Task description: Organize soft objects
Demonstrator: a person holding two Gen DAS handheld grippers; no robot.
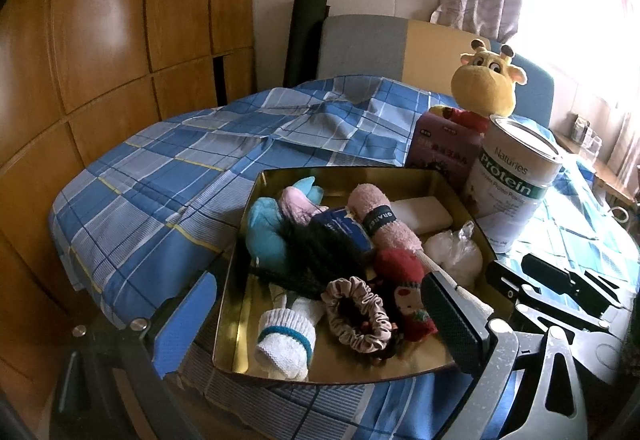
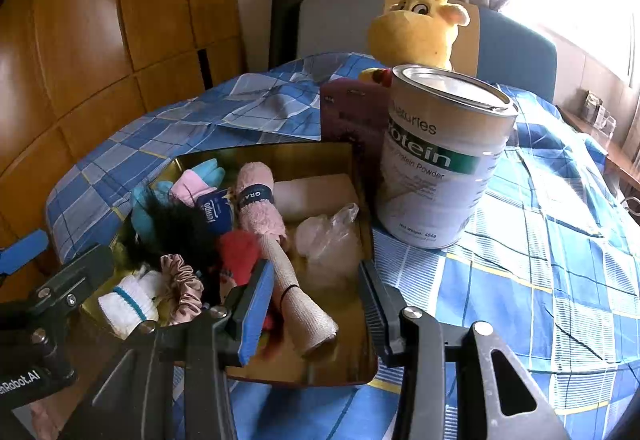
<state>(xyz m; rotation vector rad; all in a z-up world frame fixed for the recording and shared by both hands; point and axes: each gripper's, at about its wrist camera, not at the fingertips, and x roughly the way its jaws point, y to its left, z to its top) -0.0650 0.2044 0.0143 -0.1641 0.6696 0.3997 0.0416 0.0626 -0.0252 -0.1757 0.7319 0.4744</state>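
Soft goods crowd a gold tin (image 1: 240,272) on the plaid bed (image 1: 160,180) as you hold both tools at its near edge. Seen from your left wrist, the left hand-held gripper (image 1: 320,328) stands wide apart and empty, its blue pad outside the tin's left wall and its dark pad over the right side. Between them lie a white sock (image 1: 286,340), a beige scrunchie (image 1: 356,314) and a red sock (image 1: 404,280); farther back sit a black tuft (image 1: 316,252), blue and pink gloves (image 1: 268,228) and a rolled pink towel (image 1: 382,224). The sorting looks close to done, with most soft pieces already in the tin. A plush giraffe (image 1: 486,80) stands outside it, behind a purple box (image 1: 444,152) and a protein can (image 1: 512,180).

From your right wrist, the right hand-held gripper (image 2: 316,304) is partly spread, jaws either side of a beige bandage roll (image 2: 296,288) that lies slanted in the tin (image 2: 360,372). Its blue pad sits against the roll's left side; the dark pad stands clear of it at the tin's right wall, so nothing appears clamped. A clear plastic bag (image 2: 332,236) rests just beyond. Your likely next move is either to lift away from the roll or to go for the giraffe (image 2: 416,28). That reach must pass over or around the can (image 2: 440,160) and box (image 2: 352,116), both upright and easily tipped on soft bedding, with the left tool (image 2: 56,280) near your left.
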